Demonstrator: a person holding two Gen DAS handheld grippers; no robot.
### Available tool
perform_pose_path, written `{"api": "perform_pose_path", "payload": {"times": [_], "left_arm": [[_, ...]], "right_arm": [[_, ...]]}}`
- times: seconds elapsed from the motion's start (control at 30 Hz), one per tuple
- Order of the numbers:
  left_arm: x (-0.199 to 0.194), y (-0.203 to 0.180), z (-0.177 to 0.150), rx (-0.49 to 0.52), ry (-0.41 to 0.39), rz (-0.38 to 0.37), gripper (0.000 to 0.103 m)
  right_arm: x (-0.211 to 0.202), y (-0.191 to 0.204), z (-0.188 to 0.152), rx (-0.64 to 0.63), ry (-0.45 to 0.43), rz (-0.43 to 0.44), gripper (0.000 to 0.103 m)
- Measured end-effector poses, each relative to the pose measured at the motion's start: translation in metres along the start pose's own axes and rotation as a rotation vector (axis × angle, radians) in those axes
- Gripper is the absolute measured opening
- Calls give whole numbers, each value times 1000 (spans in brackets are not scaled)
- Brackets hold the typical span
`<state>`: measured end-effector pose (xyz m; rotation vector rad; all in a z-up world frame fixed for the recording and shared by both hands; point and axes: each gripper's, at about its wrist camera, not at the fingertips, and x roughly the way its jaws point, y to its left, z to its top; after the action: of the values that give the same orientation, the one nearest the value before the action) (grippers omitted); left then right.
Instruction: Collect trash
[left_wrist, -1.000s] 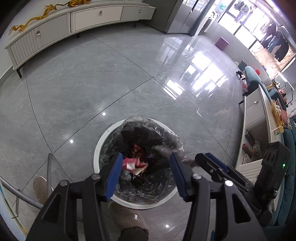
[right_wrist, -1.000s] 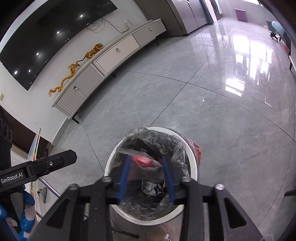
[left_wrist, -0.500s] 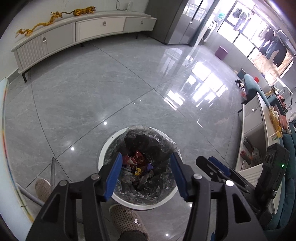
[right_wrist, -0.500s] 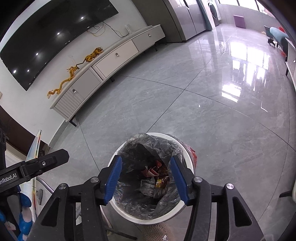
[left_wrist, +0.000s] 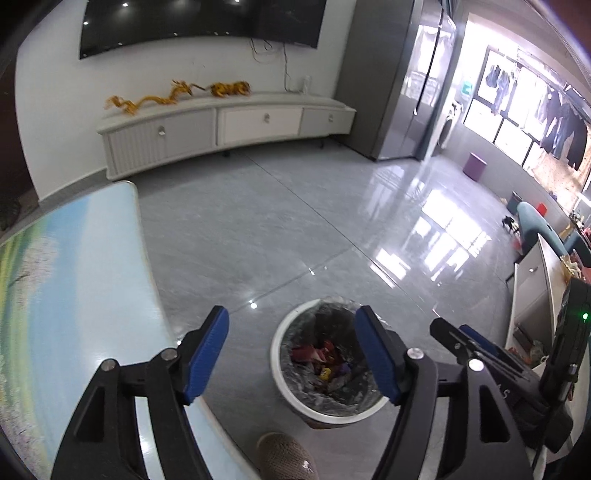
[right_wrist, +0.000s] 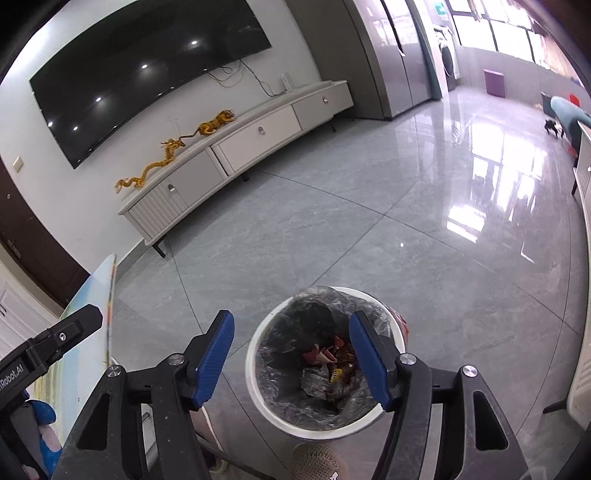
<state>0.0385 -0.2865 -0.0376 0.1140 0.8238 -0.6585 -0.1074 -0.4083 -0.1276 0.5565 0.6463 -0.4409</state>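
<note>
- Both wrappers went in: the left gripper (left_wrist: 291, 354) and right gripper (right_wrist: 291, 356), a second ago clamped on trash, now have jaws opening with nothing between them.
- Trash (right_wrist: 328, 360) sits in the lined bin (right_wrist: 258, 354) on the floor, so that drop looks done.
- Table edge (left_wrist: 147, 258) just left of the bin, slipper (left_wrist: 284, 458) below it; neither blocks anything.

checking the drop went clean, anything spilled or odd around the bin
Nothing stands out. The wrappers all lie inside the bin, its liner is still folded over the rim, and no trash shows on the floor around it. Both tongs, left and right, are empty and opening above the bin.
</note>
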Motion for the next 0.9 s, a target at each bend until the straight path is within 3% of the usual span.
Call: {"api": "perform_pose_path", "payload": {"times": [0.43,0.9], "left_arm": [[-87,77,-25,-100,-194,240,76],[-149,144,-58,-213,-298,447,77]], "right_arm": [[-27,89,-19,-195,-37,40,79],[-44,158,-45,-352,-98,71,88]]}}
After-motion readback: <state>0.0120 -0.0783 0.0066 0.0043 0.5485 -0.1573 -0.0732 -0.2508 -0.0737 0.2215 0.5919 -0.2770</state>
